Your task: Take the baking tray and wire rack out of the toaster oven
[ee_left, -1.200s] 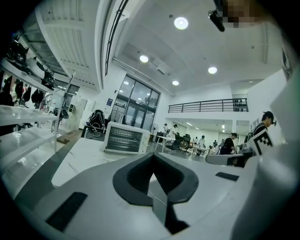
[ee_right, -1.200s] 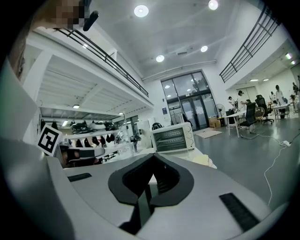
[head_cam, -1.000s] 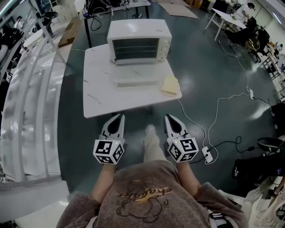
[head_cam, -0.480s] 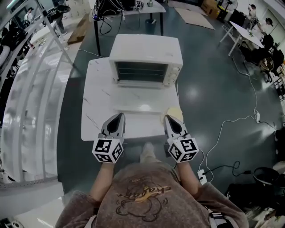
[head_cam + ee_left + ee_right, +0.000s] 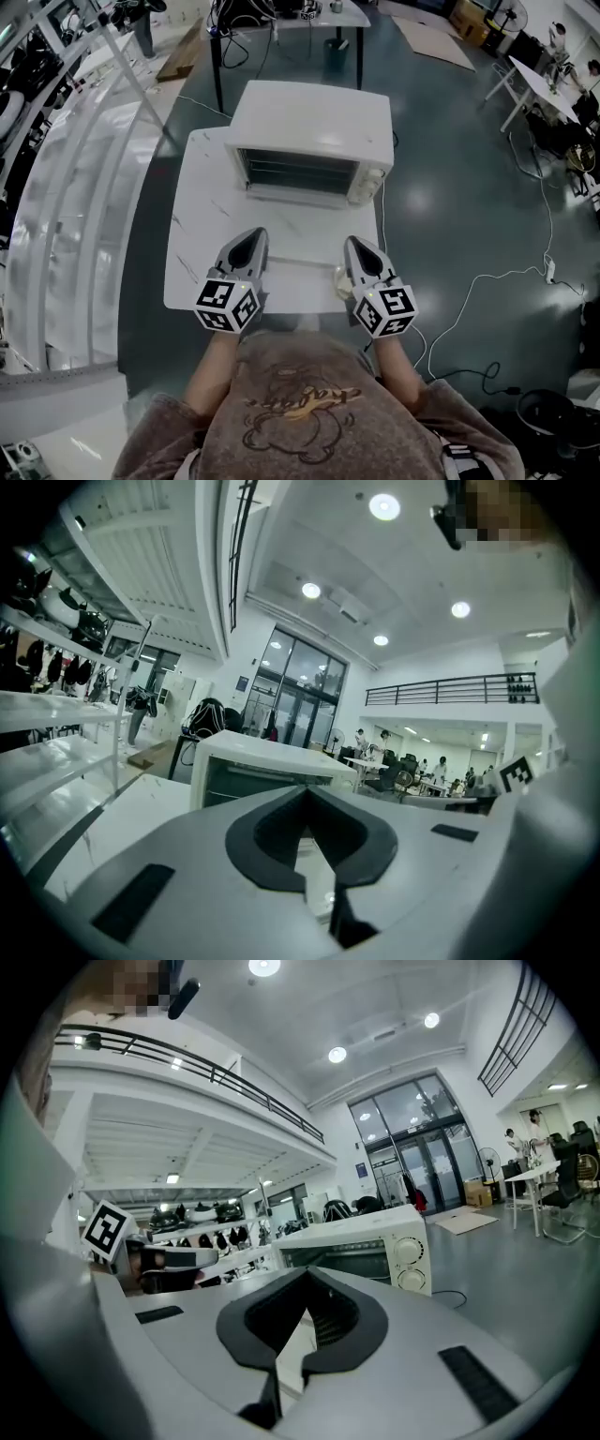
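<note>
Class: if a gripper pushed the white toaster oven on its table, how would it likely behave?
The toaster oven is a broad, low box, so it probably won't tip. The table looks glossy, so it may slide rather than topple.

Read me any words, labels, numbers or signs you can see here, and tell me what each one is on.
Sweatshirt: a cursive print, upside down and too blurred to read.
Oven dials: markings too small to read.
Marker cubes: black-and-white square codes, no letters.
No text here can be read.
</note>
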Demonstrator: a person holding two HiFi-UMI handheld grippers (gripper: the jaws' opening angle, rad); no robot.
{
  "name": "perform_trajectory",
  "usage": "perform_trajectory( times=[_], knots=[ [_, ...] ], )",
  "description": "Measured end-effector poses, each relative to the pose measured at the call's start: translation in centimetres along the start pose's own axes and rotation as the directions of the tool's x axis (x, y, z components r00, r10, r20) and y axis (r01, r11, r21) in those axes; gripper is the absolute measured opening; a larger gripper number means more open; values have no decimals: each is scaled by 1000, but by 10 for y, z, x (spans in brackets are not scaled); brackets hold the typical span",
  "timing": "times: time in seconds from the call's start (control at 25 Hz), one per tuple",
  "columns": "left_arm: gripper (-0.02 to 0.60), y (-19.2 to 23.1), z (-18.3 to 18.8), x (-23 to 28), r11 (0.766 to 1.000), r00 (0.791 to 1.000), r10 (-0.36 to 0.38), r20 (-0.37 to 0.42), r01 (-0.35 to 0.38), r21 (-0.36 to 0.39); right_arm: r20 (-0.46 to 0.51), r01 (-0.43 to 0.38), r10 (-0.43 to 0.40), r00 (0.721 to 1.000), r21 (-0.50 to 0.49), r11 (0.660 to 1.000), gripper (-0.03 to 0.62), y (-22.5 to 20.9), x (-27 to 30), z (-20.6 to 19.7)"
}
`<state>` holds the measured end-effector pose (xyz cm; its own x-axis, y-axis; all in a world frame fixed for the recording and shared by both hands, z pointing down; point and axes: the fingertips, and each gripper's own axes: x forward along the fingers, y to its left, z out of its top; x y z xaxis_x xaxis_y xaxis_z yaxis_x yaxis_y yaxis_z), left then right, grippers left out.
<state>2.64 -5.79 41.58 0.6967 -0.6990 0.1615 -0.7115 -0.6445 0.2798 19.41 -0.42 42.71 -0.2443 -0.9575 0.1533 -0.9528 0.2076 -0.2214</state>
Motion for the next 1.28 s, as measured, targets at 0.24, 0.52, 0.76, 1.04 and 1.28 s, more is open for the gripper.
perform_trajectory(
  times=[0.24,0.52,0.76,1.04,1.28],
  knots=[
    [0,3,4,14,999,1000,-24,-9,24,-22,-14,3,-3,1000,7,1000,-8,1,15,-3],
    [0,17,-9,28,978,994,-103,-32,95,-186,-26,38,-38,999,5,999,-8,4,24,-10],
    [47,28,-12,37,973,991,-122,-47,110,-203,-22,60,-60,998,6,998,-8,0,34,-10],
    [209,35,-12,52,969,986,-153,-62,137,-205,-20,76,-76,997,13,997,-8,-2,44,-11],
    [224,45,-11,73,949,983,-169,-71,143,-282,-16,82,-82,996,16,996,-8,-5,50,-6]
  ],
)
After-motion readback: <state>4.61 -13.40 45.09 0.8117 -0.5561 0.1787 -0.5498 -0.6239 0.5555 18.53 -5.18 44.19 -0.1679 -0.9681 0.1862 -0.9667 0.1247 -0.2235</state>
